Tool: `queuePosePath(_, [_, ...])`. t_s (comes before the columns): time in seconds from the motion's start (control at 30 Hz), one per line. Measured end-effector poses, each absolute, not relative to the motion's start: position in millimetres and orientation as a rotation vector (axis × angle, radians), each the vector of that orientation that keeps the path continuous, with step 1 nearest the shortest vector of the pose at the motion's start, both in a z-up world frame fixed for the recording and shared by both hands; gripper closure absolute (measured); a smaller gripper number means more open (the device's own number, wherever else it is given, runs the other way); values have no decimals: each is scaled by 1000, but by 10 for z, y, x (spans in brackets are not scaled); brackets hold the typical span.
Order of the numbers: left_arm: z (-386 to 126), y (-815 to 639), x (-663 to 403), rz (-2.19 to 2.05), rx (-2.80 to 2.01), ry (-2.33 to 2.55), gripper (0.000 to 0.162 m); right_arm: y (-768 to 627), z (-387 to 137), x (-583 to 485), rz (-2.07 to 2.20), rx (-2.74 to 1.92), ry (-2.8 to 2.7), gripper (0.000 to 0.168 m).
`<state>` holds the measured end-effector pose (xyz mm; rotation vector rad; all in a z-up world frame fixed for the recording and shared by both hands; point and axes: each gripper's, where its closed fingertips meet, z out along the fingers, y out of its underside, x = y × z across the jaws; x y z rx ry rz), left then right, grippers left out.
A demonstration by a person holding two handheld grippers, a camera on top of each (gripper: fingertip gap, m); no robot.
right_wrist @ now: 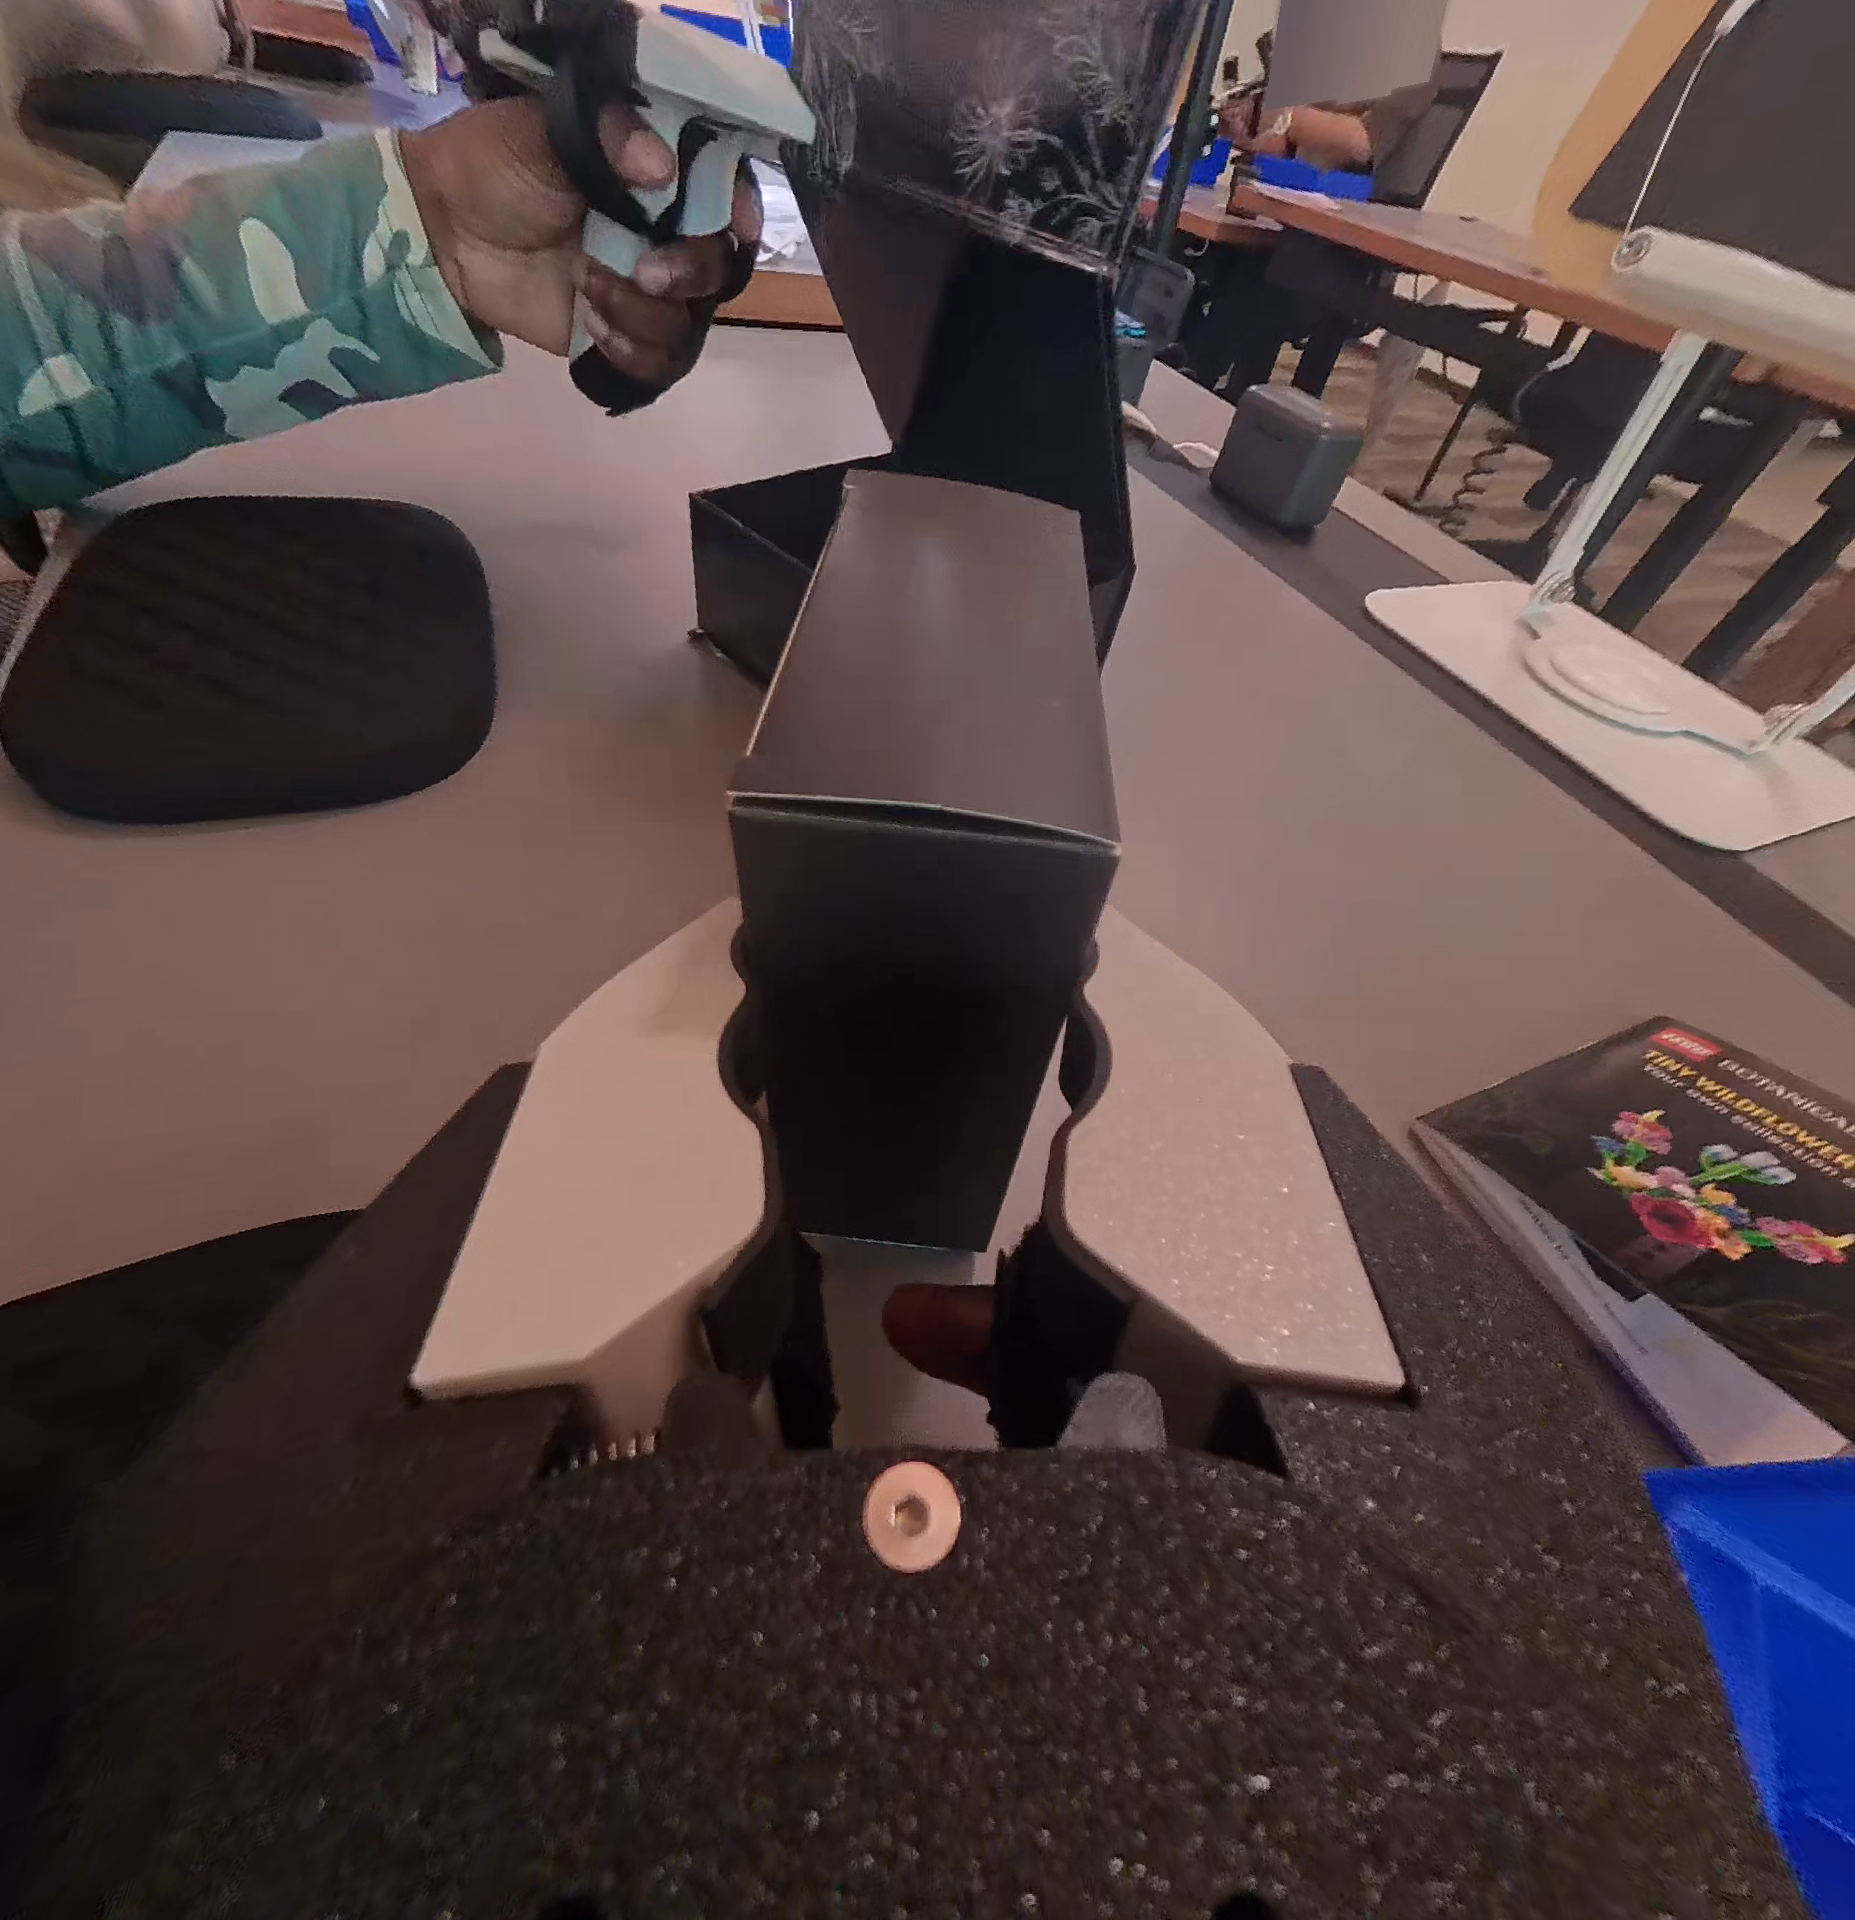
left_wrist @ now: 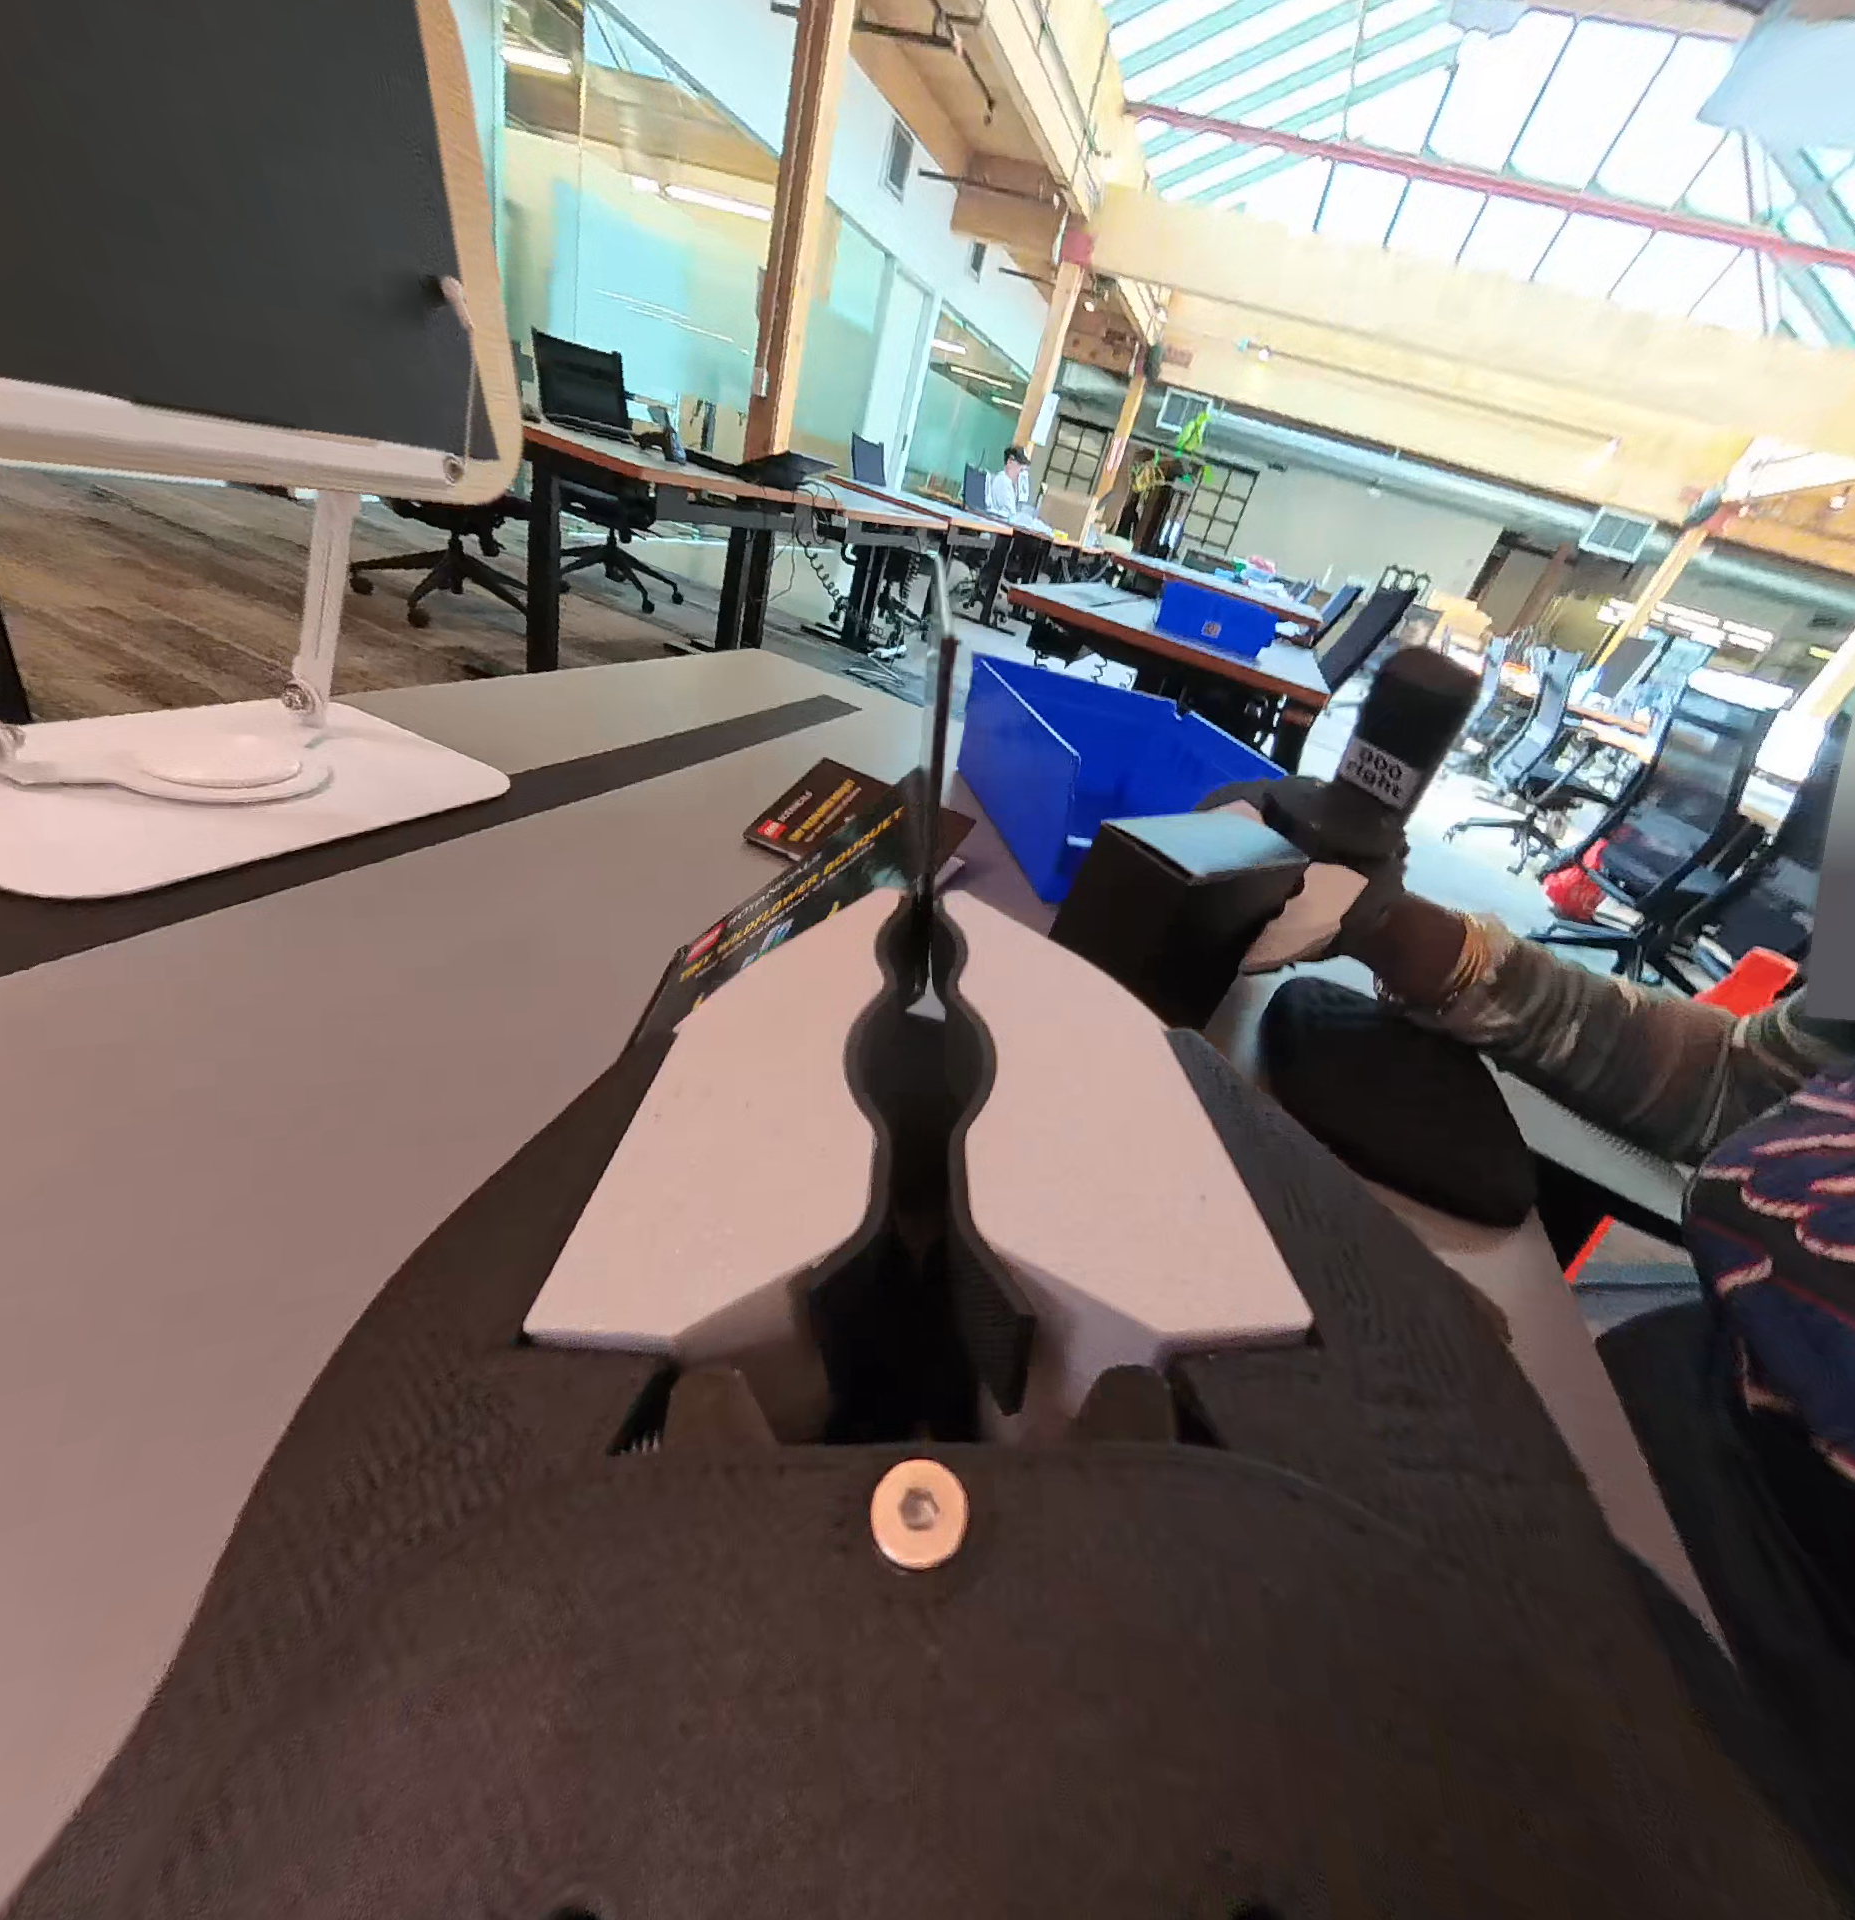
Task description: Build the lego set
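Two grippers: right gripper (right_wrist: 918, 1039) clamps the inner box (right_wrist: 928, 831) lengthwise; left gripper (left_wrist: 928, 966), ahead, pinches the sleeve's (right_wrist: 1006, 156) edge.

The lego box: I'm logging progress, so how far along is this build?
Very early. Done: the outer box is open and the booklet lies on the table. In hand: the right gripper clamps the plain black inner box, while the left gripper pinches the outer box's flap. Left: no bricks visible, so all assembly remains.
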<state>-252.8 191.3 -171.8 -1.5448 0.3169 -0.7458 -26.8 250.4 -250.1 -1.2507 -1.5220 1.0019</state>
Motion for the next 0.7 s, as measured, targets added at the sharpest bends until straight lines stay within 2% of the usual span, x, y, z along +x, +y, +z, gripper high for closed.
queuePosePath(0.2, [-1619, 2061, -2527, -876, -1604, 220, 160, 2511, -2260, -385, 782, -1083, -1525, 116])
queuePosePath(0.43, [-1507, 2216, -2614, -790, -1650, 56, 160, 2403, -1859, -835, 105, -738, -1633, 117])
queuePosePath(0.53, [-1500, 2258, -2614, -744, -1674, 43, 160, 2335, -1854, -1129, -98, -597, -1673, 117])
queuePosePath(0.7, [-1498, 2293, -2677, -686, -1675, 5, 161, 2240, -2008, -1535, -194, -558, -1758, 116])
